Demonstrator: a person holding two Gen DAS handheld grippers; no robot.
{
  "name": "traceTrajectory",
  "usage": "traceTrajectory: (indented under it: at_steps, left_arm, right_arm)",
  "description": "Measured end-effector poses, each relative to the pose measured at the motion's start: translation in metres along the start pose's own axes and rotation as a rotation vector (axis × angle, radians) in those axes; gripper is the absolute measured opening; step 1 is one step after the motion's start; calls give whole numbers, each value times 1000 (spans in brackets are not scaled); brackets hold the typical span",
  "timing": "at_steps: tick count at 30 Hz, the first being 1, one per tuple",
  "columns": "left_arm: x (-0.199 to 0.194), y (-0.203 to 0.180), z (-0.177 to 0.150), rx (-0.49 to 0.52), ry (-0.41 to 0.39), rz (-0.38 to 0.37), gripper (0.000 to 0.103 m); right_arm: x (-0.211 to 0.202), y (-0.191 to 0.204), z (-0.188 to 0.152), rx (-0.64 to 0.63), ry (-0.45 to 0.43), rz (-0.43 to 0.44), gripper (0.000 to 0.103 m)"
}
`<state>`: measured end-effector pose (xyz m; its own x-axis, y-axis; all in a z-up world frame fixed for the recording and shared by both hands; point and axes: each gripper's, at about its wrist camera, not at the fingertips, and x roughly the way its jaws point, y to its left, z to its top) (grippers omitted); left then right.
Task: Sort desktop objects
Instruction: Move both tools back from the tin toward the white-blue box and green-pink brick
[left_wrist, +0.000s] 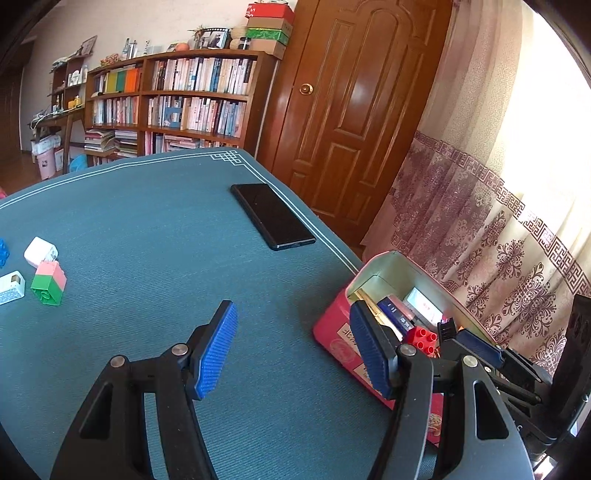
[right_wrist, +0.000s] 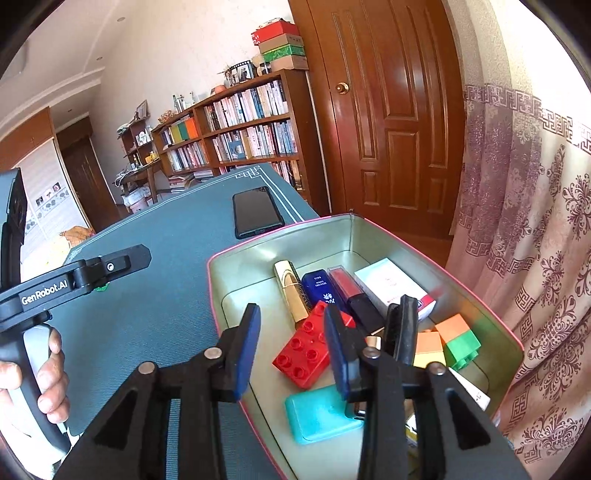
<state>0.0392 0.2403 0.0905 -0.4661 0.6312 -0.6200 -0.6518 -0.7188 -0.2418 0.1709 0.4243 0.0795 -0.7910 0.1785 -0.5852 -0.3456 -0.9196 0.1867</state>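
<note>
Sorting, mid-run: my right gripper (right_wrist: 291, 354) hangs part-open and empty over the tin (right_wrist: 280, 230), red brick (right_wrist: 304, 349) lying inside; my left gripper (left_wrist: 295, 350), wide and empty, faces the table (left_wrist: 147, 221), green-pink block (left_wrist: 48, 283) far left.

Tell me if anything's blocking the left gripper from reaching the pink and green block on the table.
Nothing visible does. The left gripper stands open and empty over bare tablecloth, and only that cloth lies between it and the pink and green block. The white cube sits just behind the block, on the far side.
</note>
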Motion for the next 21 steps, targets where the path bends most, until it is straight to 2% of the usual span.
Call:
traceTrajectory:
  at_steps: [1, 3, 6, 9, 19, 21]
  left_arm:
    - [-2, 6, 0, -10, 0, 7, 67]
    - [-6, 17, -1, -30, -3, 24, 67]
    - [-13, 35, -2, -60, -14, 57, 73]
    - [-21, 56, -4, -92, -28, 93, 74]
    - [-49, 134, -10, -182, -43, 265, 75]
    - [-54, 152, -13, -206, -41, 295, 75]
  right_arm:
    - [-1, 4, 1, -8, -12, 0, 62]
    - [-4, 14, 2, -25, -41, 7, 78]
    - [-6, 30, 4, -58, -65, 22, 79]
    - [0, 47, 7, -71, -54, 66, 80]
    - [32, 106, 5, -146, 39, 200, 88]
    - [39, 117, 5, -157, 60, 222, 92]
